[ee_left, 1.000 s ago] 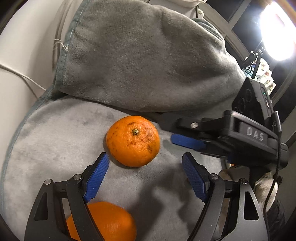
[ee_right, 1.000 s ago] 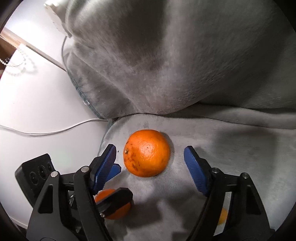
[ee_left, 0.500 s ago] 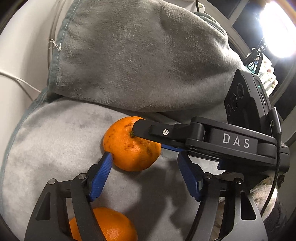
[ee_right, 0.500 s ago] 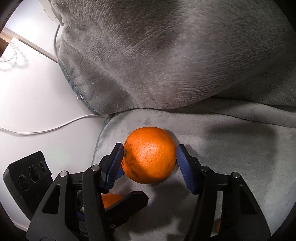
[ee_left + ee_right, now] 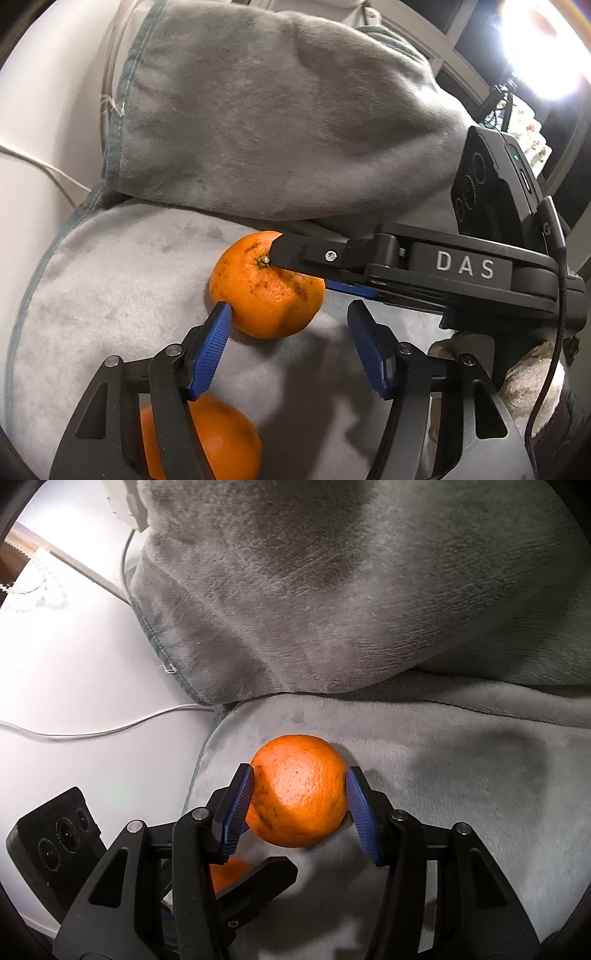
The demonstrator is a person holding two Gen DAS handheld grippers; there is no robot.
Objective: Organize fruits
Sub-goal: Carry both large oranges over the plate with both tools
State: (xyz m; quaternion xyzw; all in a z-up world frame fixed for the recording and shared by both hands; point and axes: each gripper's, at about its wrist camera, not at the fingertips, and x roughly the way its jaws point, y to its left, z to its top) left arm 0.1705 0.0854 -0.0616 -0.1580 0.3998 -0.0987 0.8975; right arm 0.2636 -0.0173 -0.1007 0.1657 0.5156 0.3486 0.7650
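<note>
An orange [image 5: 299,790] with dark specks lies on a grey blanket [image 5: 461,775]. My right gripper [image 5: 300,805] is shut on it, both blue pads against its sides. In the left wrist view the same orange [image 5: 266,288] sits at centre with the right gripper's finger [image 5: 332,254] across its top. My left gripper [image 5: 291,350] is open; its left pad touches the orange's lower left. A second orange [image 5: 210,439] lies under the left gripper's left finger, partly hidden; it also shows in the right wrist view [image 5: 225,875].
The folded grey blanket [image 5: 277,122] rises behind the oranges. A white surface [image 5: 74,672] with a white cable [image 5: 92,733] lies to the left. A bright lamp [image 5: 546,48] shines at upper right.
My right gripper moved in around the speckled orange and closed on it. My left gripper moved forward until its left pad touched that orange.
</note>
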